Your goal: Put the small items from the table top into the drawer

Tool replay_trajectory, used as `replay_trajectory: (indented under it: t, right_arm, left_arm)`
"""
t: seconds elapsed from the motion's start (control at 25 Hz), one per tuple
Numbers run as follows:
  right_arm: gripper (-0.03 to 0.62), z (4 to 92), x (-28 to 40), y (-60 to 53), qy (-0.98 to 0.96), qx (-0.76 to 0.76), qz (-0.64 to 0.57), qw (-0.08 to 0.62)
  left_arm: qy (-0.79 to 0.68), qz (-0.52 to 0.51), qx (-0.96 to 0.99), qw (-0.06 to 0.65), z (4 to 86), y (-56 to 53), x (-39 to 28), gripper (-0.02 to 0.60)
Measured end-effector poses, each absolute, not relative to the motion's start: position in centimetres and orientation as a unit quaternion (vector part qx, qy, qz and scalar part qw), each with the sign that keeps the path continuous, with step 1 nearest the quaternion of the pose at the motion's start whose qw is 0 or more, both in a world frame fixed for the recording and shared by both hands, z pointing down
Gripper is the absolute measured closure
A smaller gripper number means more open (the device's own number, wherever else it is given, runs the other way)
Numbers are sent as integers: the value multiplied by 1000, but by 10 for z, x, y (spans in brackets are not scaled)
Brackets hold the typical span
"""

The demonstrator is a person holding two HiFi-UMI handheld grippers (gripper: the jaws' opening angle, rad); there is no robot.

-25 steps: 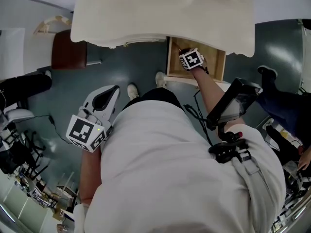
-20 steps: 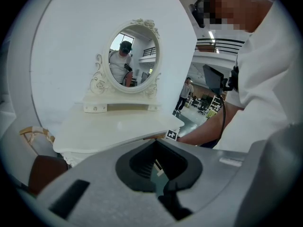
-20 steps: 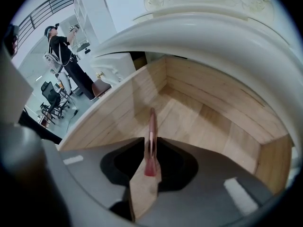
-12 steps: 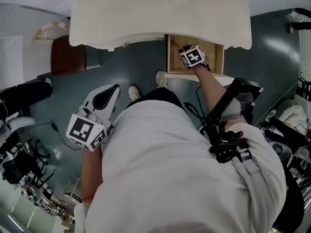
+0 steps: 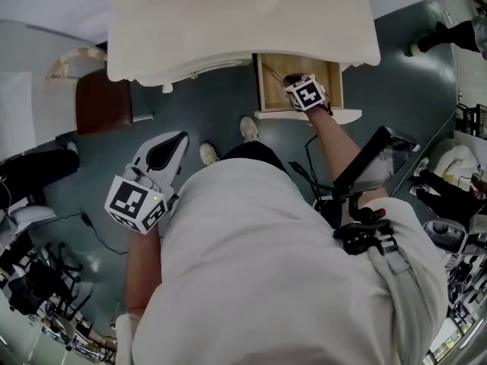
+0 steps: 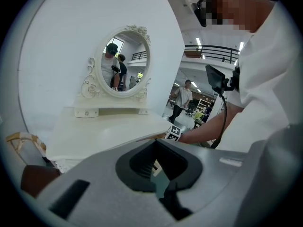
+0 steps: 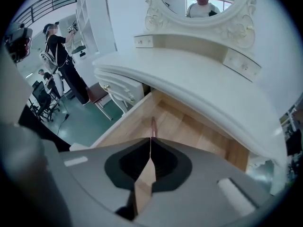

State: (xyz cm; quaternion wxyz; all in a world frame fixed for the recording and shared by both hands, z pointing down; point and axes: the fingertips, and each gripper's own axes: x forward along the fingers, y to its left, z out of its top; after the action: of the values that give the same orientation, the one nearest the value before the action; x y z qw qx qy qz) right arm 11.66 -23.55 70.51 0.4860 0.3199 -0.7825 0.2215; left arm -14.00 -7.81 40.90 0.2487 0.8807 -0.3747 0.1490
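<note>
The wooden drawer (image 5: pixel 329 90) stands pulled out under the white dressing table top (image 5: pixel 236 21). My right gripper (image 5: pixel 292 79) reaches into the drawer. In the right gripper view its jaws are shut (image 7: pixel 150 139), and a thin pinkish stick (image 7: pixel 153 125) runs forward from the tips, low over the drawer floor (image 7: pixel 189 126). My left gripper (image 5: pixel 178 138) hangs low beside the person's body above the dark floor, far from the table. It is shut with nothing in it (image 6: pixel 158 144). No small items show on the table top (image 6: pixel 109 131).
A brown chair seat (image 5: pixel 103 90) stands left of the table. An oval mirror (image 6: pixel 124 60) sits at the table's back. A second closed drawer front (image 7: pixel 120 91) lies left of the open one. Other people (image 7: pixel 59 56) and cluttered gear (image 5: pixel 30 295) stand around on the floor.
The head view has shifted a little. My right gripper stays inside the drawer, shut as before. The left gripper has held its place beside the body.
</note>
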Motion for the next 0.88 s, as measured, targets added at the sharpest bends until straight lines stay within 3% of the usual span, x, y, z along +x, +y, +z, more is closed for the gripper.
replay_trajectory:
  t: [0.88]
  right_arm:
    - [594,599,47,-100,-810,348,213,421]
  left_arm:
    - [-294,155,919,214,420,-7,-181,581]
